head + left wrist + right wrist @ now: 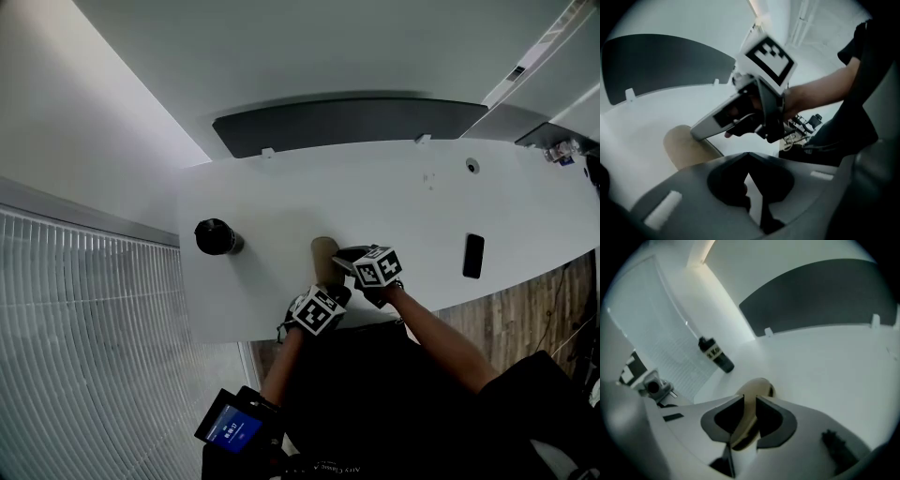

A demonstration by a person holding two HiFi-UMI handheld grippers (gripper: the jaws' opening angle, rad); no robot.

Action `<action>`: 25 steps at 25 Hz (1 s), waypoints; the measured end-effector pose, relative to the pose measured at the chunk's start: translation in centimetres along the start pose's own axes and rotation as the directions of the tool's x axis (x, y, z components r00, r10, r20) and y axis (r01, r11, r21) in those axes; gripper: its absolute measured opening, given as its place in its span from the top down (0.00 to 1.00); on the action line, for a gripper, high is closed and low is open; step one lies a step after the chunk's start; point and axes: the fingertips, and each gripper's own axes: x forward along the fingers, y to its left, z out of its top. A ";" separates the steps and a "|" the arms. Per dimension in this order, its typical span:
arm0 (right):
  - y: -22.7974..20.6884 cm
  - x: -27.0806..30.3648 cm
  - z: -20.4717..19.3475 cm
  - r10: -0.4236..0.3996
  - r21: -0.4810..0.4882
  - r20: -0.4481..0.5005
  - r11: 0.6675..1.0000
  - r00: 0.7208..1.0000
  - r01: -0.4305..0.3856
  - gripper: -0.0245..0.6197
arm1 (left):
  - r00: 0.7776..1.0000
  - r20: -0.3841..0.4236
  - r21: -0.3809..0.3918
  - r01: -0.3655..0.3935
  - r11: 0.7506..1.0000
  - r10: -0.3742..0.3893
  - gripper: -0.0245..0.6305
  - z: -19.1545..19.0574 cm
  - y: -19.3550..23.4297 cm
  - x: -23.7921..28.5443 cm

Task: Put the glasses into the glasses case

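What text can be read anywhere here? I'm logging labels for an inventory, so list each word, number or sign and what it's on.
No text here is legible.
Bottle label: white print, too blurred to read.
Blue screen by the person's left arm: text too small to read.
Marker cubes: black-and-white square patterns, no words.

Black bottle (217,237) standing on white table (281,197), left; black phone (473,256) flat, right; dark panel (347,122) behind.
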 end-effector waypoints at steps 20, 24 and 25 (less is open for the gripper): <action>-8.3 -13.1 -7.3 -0.283 0.370 0.304 0.915 0.910 0.161 0.95 | 0.870 0.450 0.008 -0.229 0.973 0.201 0.95 3.9 3.4 -5.5; -7.5 -12.6 -7.1 -0.268 0.333 0.289 0.928 0.919 0.166 0.95 | 0.872 0.435 -0.009 -0.245 0.969 0.225 0.95 3.4 3.5 -5.5; -7.3 -12.4 -7.2 -0.265 0.328 0.286 0.930 0.921 0.166 0.95 | 0.872 0.430 -0.013 -0.252 0.968 0.233 0.95 3.3 3.6 -5.6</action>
